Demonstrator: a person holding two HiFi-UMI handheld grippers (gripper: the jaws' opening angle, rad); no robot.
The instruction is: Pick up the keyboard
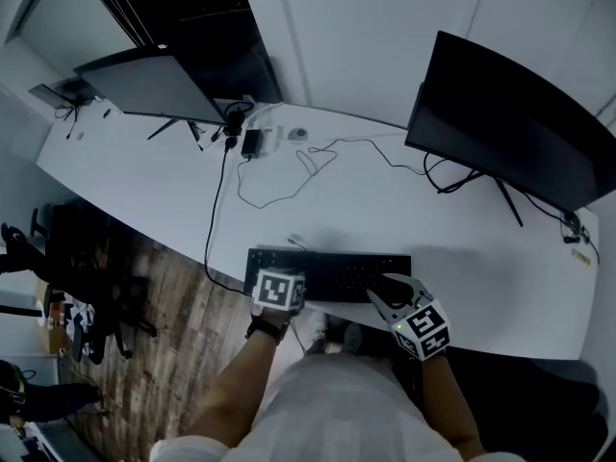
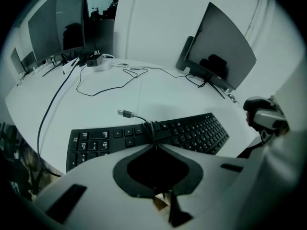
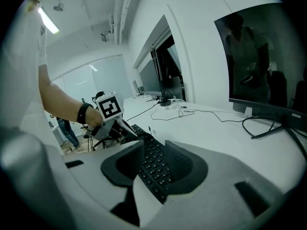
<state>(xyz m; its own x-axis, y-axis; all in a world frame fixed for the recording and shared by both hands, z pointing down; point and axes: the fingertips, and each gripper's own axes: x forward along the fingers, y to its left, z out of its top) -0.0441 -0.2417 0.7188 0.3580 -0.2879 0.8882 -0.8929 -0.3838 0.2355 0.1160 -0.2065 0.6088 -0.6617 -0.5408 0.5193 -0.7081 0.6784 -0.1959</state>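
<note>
Desk (image 1: pixel 404 215) — keyboard (image 1: pixel 332 273) btwn R gripper (image 1: pixel 387 293) jaws

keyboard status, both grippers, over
Left gripper jaws together, tips at the cable wrapped round the keyboard. Right gripper shut on the keyboard, right end. USB plug lies loose on the desk.

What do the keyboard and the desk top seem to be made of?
The keyboard looks like black plastic with a matte finish: it has moulded keys with pale printed legends and shows no glare. The desk top looks like white laminate or painted board, smooth with a soft sheen. Its core cannot be told.
</note>
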